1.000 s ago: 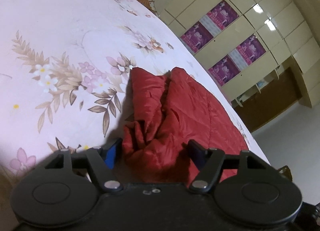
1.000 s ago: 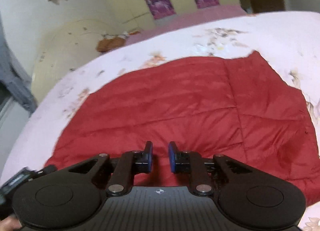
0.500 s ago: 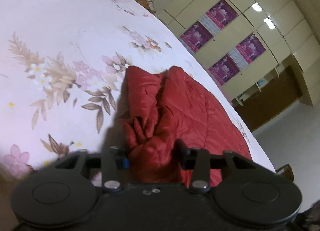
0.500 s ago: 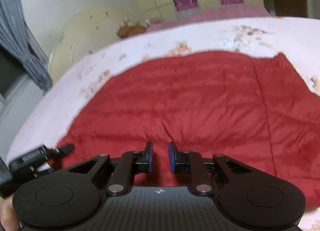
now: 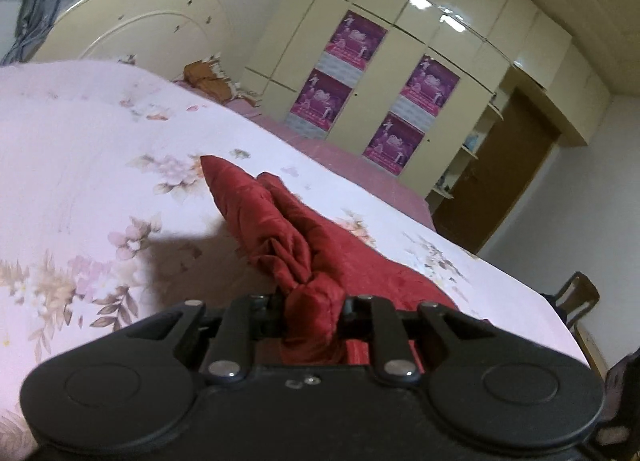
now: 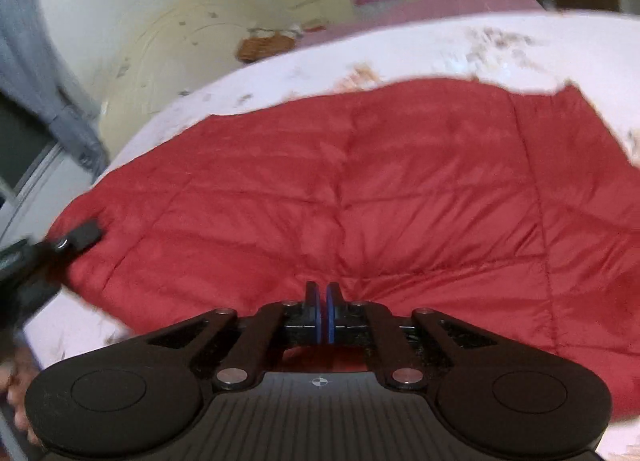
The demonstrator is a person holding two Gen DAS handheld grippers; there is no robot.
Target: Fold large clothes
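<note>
Left gripper (image 5: 312, 317): closing, red garment (image 5: 288, 229) bunched between its fingers, now raised off the bed (image 5: 80, 165).
Right gripper (image 6: 322, 307): now clenched on the garment's near hem.
Meaning: fold can be started.

Big bed (image 5: 80, 165) with a pale pink floral sheet, and a red quilted garment (image 6: 400, 189) spread across it, one end bunched up and lifted off the sheet.
</note>
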